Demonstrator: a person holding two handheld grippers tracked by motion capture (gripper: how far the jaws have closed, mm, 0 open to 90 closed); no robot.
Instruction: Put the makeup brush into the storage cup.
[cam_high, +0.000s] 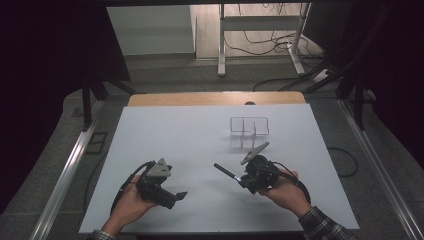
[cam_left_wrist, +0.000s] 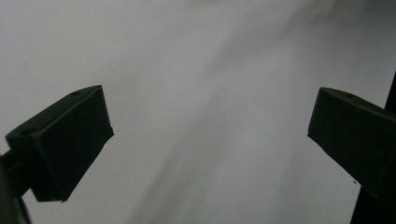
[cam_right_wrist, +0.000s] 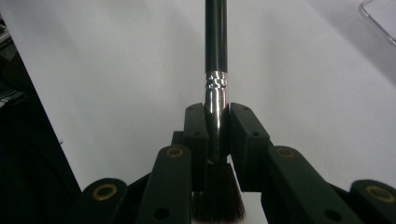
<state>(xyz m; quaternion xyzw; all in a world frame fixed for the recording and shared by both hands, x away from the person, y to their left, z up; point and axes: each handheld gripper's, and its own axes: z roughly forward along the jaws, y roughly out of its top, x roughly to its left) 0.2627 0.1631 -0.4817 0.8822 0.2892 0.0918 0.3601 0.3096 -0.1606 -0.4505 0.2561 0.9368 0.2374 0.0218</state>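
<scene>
One thing is in hand: a makeup brush with a black handle, silver metal ferrule and dark bristles (cam_right_wrist: 216, 93), clamped at the ferrule by my right gripper (cam_right_wrist: 217, 116), handle pointing away over the white table sheet (cam_high: 165, 135). My left gripper (cam_left_wrist: 210, 135) hangs with jaws wide apart, nothing between them. I judge the clear wire-edged organiser rack (cam_high: 249, 126) the target, so I'd keep the clamp firm, tip the handle toward a compartment, and lower slowly.

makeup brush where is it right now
The makeup brush is clamped in the right hand-held gripper, right of centre on the white table in the high view, near the clear organizer.
</scene>
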